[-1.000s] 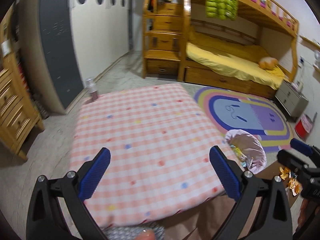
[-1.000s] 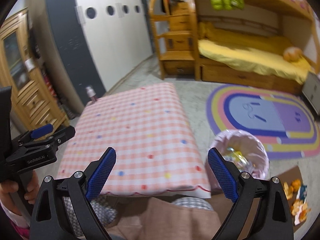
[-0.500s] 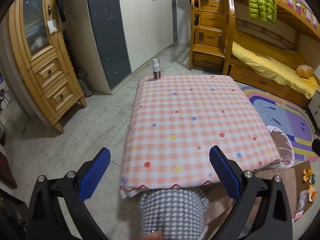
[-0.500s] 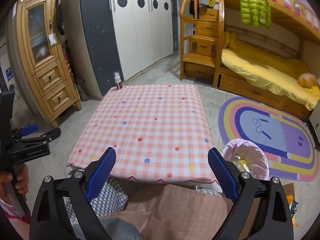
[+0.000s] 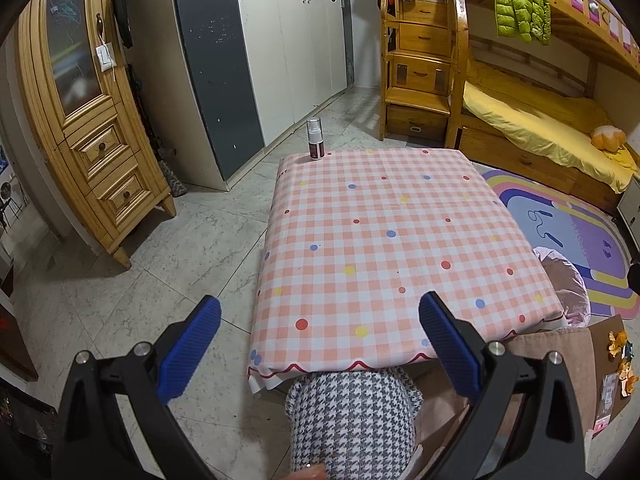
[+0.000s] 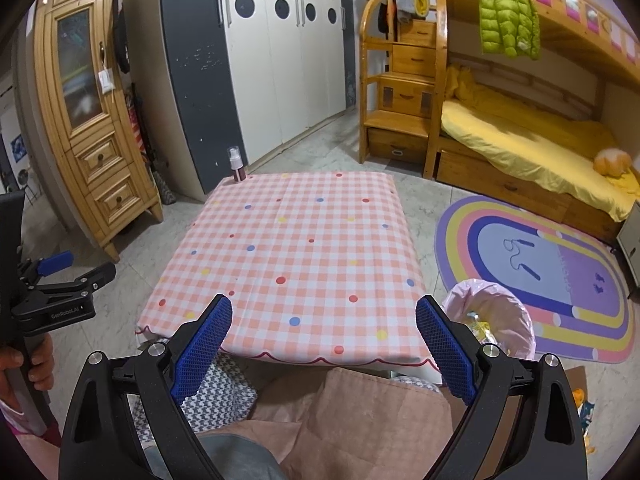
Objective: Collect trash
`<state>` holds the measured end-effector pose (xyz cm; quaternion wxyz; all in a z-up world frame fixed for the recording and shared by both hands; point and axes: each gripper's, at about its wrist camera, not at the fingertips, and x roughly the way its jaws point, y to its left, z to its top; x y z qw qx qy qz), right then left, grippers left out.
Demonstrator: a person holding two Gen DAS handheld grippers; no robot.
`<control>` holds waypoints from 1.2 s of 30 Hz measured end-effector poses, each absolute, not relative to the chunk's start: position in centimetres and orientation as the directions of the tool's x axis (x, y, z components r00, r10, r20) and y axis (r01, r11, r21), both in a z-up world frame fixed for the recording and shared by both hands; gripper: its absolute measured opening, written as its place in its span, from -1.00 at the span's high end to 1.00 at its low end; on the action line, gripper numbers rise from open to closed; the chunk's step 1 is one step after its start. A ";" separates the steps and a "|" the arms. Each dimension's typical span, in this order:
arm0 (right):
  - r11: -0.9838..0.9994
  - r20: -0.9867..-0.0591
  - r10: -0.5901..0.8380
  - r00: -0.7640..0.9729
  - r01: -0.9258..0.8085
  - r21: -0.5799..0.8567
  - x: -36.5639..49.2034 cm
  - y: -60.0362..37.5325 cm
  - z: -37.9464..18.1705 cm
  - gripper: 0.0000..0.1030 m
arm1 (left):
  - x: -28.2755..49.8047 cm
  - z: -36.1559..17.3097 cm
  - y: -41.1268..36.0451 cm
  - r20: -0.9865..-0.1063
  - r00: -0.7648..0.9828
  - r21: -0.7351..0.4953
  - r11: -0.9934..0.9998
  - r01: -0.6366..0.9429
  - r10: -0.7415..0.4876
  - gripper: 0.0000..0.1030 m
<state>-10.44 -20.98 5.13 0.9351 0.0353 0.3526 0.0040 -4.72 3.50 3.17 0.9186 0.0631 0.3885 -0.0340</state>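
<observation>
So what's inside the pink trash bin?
The pink trash bin beside the table shows yellow and shiny wrappers near the top. Anything deeper is hidden by its bag.

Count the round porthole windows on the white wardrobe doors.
4. The portholes run in a row along the top of the wardrobe doors: one, the next, a third and the farthest. None seems hidden.

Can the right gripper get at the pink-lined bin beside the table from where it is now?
Probably yes: the right gripper is open and empty, and the bin stands on the floor right of the table, mouth uncovered, nothing between.
</observation>
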 end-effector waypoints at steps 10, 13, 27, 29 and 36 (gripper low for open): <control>0.998 -0.663 0.029 0.748 0.019 0.065 -10.4 -21.0 5.0 -0.79 | -4.7 3.3 3.3 -0.719 0.694 0.087 0.988 0.124 -0.024 -0.87; 0.998 -0.664 0.025 0.747 0.022 0.062 -10.4 -21.1 5.0 -0.79 | -4.7 3.4 3.1 -0.719 0.694 0.088 0.988 0.125 -0.024 -0.87; 0.998 -0.671 0.026 0.741 0.023 0.064 -10.2 -21.1 4.8 -0.79 | -4.5 3.1 3.2 -0.724 0.689 0.090 0.988 0.125 -0.021 -0.87; 0.998 -0.674 0.025 0.739 0.024 0.064 -10.3 -21.3 4.6 -0.79 | -4.5 3.0 3.3 -0.726 0.687 0.089 0.988 0.125 -0.022 -0.87; 0.997 -0.683 0.024 0.730 0.029 0.066 -10.0 -21.4 4.1 -0.79 | -4.3 2.6 3.2 -0.731 0.682 0.088 0.988 0.127 -0.023 -0.87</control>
